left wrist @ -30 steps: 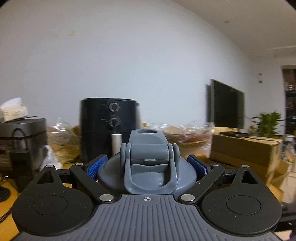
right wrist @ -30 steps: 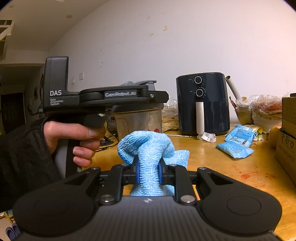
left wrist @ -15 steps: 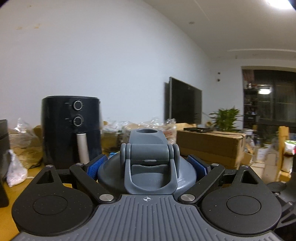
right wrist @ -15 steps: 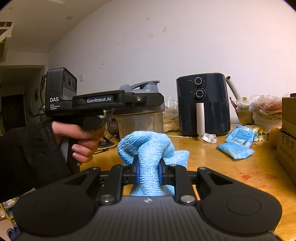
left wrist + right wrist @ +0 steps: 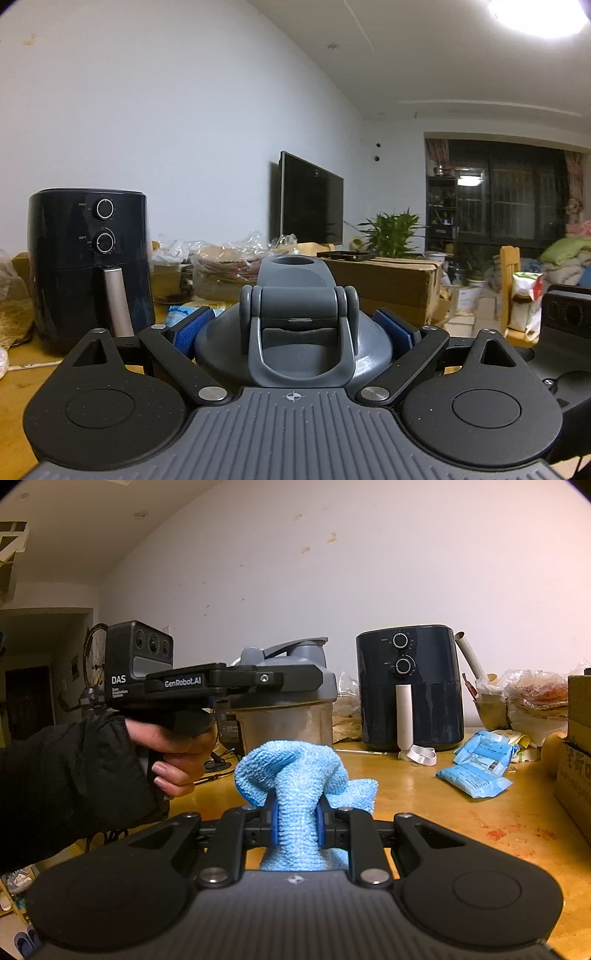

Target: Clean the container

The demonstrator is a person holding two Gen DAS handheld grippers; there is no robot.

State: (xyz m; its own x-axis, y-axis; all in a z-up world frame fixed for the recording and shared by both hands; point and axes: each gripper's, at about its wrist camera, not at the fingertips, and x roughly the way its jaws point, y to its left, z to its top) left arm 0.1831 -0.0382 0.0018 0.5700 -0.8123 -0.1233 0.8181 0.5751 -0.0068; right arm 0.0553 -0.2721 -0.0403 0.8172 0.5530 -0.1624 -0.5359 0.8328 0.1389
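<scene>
The container is a clear jar (image 5: 288, 723) with a grey flip-spout lid (image 5: 295, 653), held above the wooden table (image 5: 443, 812). My left gripper (image 5: 295, 675) is shut on it at the lid, and a hand (image 5: 177, 749) grips that gripper's handle. In the left wrist view the lid (image 5: 295, 280) fills the space between the blue pads (image 5: 192, 332) of the left gripper (image 5: 293, 328); the jar below is hidden. Low in front of the container, my right gripper (image 5: 296, 823) is shut on a bunched light blue cloth (image 5: 295, 771).
A black air fryer (image 5: 410, 686) stands at the back of the table against the wall. Blue packets (image 5: 476, 768) lie to its right, with a cardboard box (image 5: 576, 760) at the right edge and plastic bags (image 5: 535, 698) behind.
The left gripper has swung to the right with the container, so the air fryer slid to the left in its view. The right gripper and cloth have stayed still.
</scene>
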